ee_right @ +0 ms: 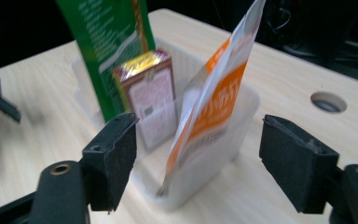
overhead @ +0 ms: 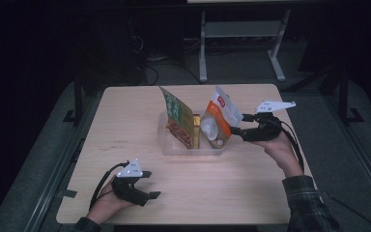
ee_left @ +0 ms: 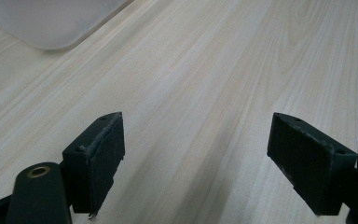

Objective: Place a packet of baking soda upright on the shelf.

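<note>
A clear plastic bin [overhead: 188, 151] sits mid-table. In it stand a green packet [overhead: 176, 116], a small maroon and gold box [overhead: 196, 126] and an orange and white pouch [overhead: 218, 121]. My right gripper [overhead: 235, 124] hovers just right of the bin, pointing at the pouch. In the right gripper view its jaws [ee_right: 198, 149] stand open, with the pouch [ee_right: 214, 102] ahead of the gap and untouched by the pads; the box [ee_right: 151, 98] and green packet [ee_right: 107, 42] stand behind it. My left gripper [overhead: 152, 184] rests open near the front left, with bare wood between its jaws [ee_left: 196, 140].
The wooden table [overhead: 125, 125] has a round cable hole [ee_right: 328, 101] past the bin on its right side. One corner of the bin [ee_left: 51, 23] lies far ahead of the left gripper. White desk legs [overhead: 203, 48] stand on the floor behind the table.
</note>
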{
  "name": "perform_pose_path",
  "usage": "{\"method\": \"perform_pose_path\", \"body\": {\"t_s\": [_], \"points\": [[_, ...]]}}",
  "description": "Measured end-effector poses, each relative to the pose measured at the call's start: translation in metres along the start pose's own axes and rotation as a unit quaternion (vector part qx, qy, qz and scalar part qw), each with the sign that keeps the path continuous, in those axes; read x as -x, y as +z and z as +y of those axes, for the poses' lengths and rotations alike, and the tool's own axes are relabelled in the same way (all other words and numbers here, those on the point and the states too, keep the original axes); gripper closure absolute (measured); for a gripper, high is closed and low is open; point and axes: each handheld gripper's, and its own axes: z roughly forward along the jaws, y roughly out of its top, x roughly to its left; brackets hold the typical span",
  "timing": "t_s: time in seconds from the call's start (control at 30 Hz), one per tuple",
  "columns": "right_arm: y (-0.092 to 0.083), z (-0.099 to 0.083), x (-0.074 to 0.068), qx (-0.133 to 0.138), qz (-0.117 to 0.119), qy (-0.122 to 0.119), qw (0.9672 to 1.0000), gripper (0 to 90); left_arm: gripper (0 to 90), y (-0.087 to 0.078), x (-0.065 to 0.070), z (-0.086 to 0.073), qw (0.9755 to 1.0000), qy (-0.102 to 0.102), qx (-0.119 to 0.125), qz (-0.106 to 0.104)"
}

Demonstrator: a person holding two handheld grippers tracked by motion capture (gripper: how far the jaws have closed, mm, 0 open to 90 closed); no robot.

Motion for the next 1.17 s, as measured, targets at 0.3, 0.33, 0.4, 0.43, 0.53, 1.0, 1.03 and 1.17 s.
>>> {"method": "perform_pose_path", "body": {"t_s": [0.3, 0.33, 0.4, 0.43, 0.53, 1.0, 1.03, 1.17], "points": [[-0.013, -0.031, -0.015, -0.028, -0.008, -0.006, 0.9995, 24.1, 18.3, 0.000, -0.001, 0.000, 0.9999, 0.012, -0.003, 0.000], [-0.015, -0.035, -0.017, -0.032, -0.008, -0.006, 0.9994, 24.1, 18.2, 0.000, 0.000, 0.000, 0.9999, 0.013, -0.004, 0.000], [-0.016, -0.043, -0.022, -0.035, -0.006, -0.004, 0.9994, 23.9, 18.2, 0.000, 0.000, 0.000, 0.9999, 0.015, -0.004, -0.001], [-0.017, -0.047, -0.024, -0.037, -0.006, -0.006, 0.9993, 23.8, 18.2, 0.000, 0.000, 0.000, 0.9999, 0.013, -0.004, -0.002], [-0.017, -0.059, -0.033, -0.043, -0.006, -0.014, 0.9990, 23.1, 18.1, 0.001, 0.000, 0.000, 0.9998, 0.016, -0.007, -0.002], [-0.008, -0.102, -0.063, -0.098, 0.024, -0.037, 0.9942, 20.3, 17.5, 0.008, 0.001, -0.004, 0.9994, 0.024, -0.021, -0.011], [-0.008, -0.103, -0.064, -0.100, 0.026, -0.038, 0.9939, 19.8, 17.5, 0.008, 0.001, -0.003, 0.9993, 0.027, -0.022, -0.011], [-0.008, -0.101, -0.064, -0.092, 0.024, -0.041, 0.9946, 18.9, 17.1, 0.008, 0.001, -0.003, 0.9992, 0.030, -0.024, -0.012]]}}
